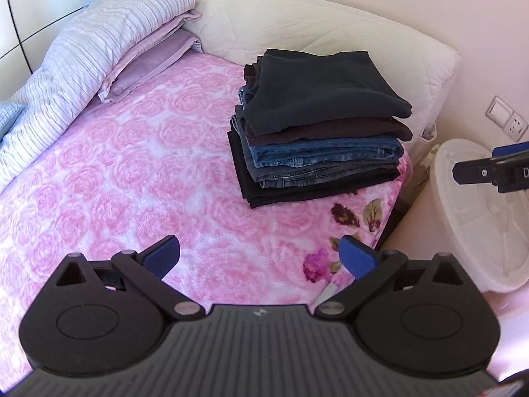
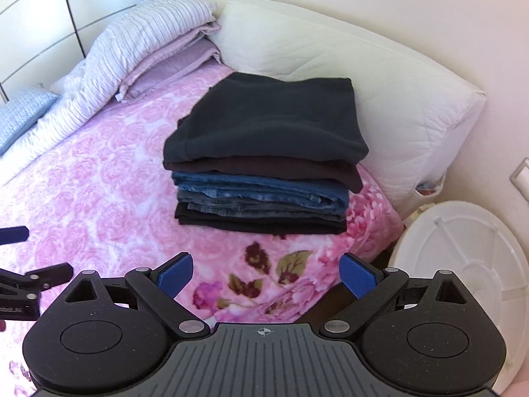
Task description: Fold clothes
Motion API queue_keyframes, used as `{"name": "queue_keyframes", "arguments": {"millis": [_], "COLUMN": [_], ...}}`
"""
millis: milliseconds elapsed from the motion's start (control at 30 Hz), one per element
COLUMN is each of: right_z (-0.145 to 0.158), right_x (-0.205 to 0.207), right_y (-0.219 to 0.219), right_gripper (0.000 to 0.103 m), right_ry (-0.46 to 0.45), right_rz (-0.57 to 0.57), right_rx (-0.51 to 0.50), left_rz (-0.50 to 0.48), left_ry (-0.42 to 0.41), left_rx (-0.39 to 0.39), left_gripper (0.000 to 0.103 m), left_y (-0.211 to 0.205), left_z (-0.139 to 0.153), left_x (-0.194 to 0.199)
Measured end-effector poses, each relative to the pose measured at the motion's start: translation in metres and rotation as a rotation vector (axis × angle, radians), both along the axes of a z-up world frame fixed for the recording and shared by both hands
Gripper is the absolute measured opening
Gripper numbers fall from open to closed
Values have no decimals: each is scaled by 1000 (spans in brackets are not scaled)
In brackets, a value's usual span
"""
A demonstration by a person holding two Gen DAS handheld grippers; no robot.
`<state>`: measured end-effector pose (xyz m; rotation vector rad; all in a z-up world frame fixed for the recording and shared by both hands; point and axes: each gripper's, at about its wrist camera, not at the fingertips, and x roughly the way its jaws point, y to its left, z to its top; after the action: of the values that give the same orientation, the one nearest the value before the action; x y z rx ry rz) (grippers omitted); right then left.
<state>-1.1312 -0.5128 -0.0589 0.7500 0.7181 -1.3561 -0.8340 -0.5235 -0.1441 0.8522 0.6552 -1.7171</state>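
I find my left tool [image 1: 259,256] spread wide with nothing between its pads, and my right tool [image 2: 266,276] likewise spread and empty. Both hang above the pink blanket [image 1: 115,165]. The stack of folded clothes [image 2: 264,165] sits at twelve o'clock, near the white headboard cushion [image 2: 380,92].

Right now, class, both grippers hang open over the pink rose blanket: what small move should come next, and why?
Probably swing away to fetch another garment. The left gripper and right gripper are open and empty, the stack of folded dark clothes and blue jeans looks tidy, and no unfolded piece lies on the pink rose-patterned blanket.
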Motion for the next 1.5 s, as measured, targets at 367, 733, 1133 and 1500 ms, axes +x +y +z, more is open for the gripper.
{"name": "queue_keyframes", "arguments": {"millis": [367,733,1133,1500], "right_z": [13,24,6,-80], "right_x": [-63,-83,-49,-10], "right_y": [-4,-31,-212,-411], "right_gripper": [98,98,96,67], "right_ry": [-74,-62,70,144], "right_rz": [-1,-34,458,970], "right_rx": [-42,-135,-232,-149], "left_rz": [24,75,106,94], "left_ry": [9,87,142,19], "left_rx": [-18,27,-5,70], "left_gripper": [100,86,46,34], "left_y": [-8,-74,-198,-282], "left_z": [18,3,-37,-82], "left_x": [-59,-38,-52,-85]}}
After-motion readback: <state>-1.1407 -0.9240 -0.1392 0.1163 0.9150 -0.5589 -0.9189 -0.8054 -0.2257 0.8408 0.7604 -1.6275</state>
